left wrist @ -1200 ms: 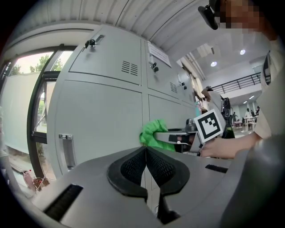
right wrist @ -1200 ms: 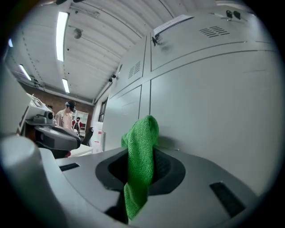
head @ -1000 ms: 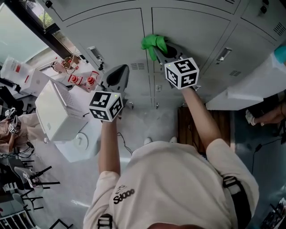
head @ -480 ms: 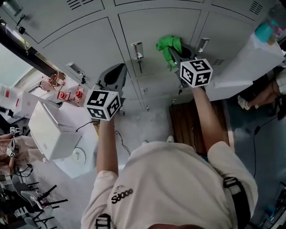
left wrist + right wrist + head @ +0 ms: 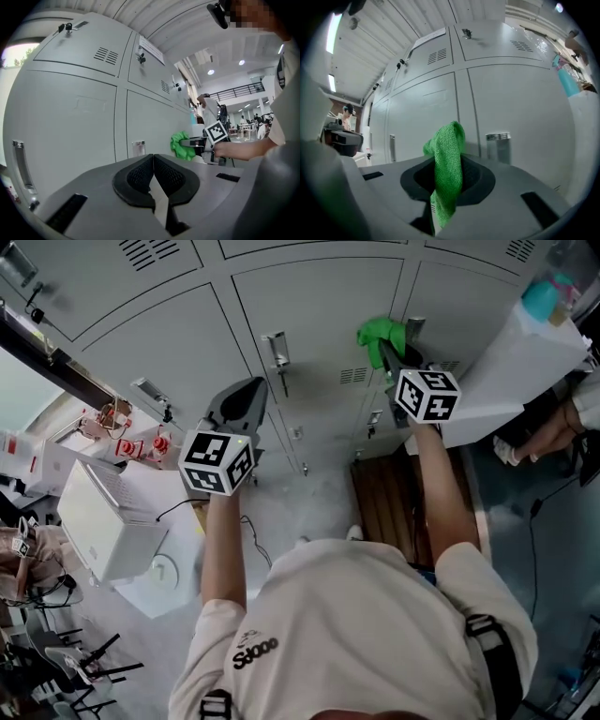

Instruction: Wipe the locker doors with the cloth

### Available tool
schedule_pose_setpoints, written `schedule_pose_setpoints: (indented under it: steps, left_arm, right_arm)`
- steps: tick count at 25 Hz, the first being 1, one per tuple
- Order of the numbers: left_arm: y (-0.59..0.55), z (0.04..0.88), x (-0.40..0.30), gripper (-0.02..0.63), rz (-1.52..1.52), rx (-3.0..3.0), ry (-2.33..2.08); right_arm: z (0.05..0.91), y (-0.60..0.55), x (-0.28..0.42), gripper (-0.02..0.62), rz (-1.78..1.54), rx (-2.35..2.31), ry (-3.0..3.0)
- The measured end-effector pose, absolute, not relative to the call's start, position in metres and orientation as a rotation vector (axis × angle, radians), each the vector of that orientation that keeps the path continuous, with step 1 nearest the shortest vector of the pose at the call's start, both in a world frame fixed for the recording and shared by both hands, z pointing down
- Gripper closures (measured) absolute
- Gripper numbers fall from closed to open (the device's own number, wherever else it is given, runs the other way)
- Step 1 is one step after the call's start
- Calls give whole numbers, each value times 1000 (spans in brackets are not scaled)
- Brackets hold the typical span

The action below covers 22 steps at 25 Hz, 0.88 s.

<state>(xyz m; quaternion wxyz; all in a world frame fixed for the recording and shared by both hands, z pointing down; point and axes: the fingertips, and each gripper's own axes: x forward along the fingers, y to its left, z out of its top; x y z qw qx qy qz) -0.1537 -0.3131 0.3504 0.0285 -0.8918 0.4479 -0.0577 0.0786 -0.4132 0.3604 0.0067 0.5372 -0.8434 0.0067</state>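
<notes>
A bright green cloth (image 5: pixel 382 331) (image 5: pixel 446 161) (image 5: pixel 180 145) is pinched in my right gripper (image 5: pixel 387 345) (image 5: pixel 448 173), bunched at the jaw tips against a grey locker door (image 5: pixel 323 310) close to a metal handle (image 5: pixel 412 329) (image 5: pixel 498 146). The wall of grey locker doors (image 5: pixel 506 98) (image 5: pixel 70 112) fills all views. My left gripper (image 5: pixel 246 395) (image 5: pixel 153 171) is shut with nothing in it, held a little off a lower-left door, apart from the handle (image 5: pixel 276 354) (image 5: pixel 138 147) to its right.
A white table (image 5: pixel 506 381) with a teal bottle (image 5: pixel 546 298) juts in at the right beside the lockers. A white box (image 5: pixel 98 517) and red items (image 5: pixel 141 444) sit at the left. A wooden board (image 5: pixel 384 512) lies on the floor by the person's feet.
The right gripper has carried the green cloth rightward across the locker doors toward the right-hand handle. The left gripper has stayed shut and nearly still.
</notes>
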Motion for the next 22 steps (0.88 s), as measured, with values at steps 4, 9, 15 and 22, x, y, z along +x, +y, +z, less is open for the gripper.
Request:
schedule_pose_setpoints:
  steps: [4, 9, 15, 22]
  left_arm:
    - [-302, 353, -181, 588, -188, -2719, 1469]
    - [-285, 359, -214, 588, -187, -2678, 1585]
    - [-275, 362, -242, 588, -170, -2645, 1680]
    - [-285, 359, -229, 588, -121, -2690, 1633]
  right_arm:
    - [353, -398, 5, 540, -90, 1427, -2814]
    - [375, -378, -109, 539, -102, 1060, -2906]
    - [400, -389, -157, 539, 46, 1016, -2865]
    - [393, -405, -102, 538, 102, 1157, -2832]
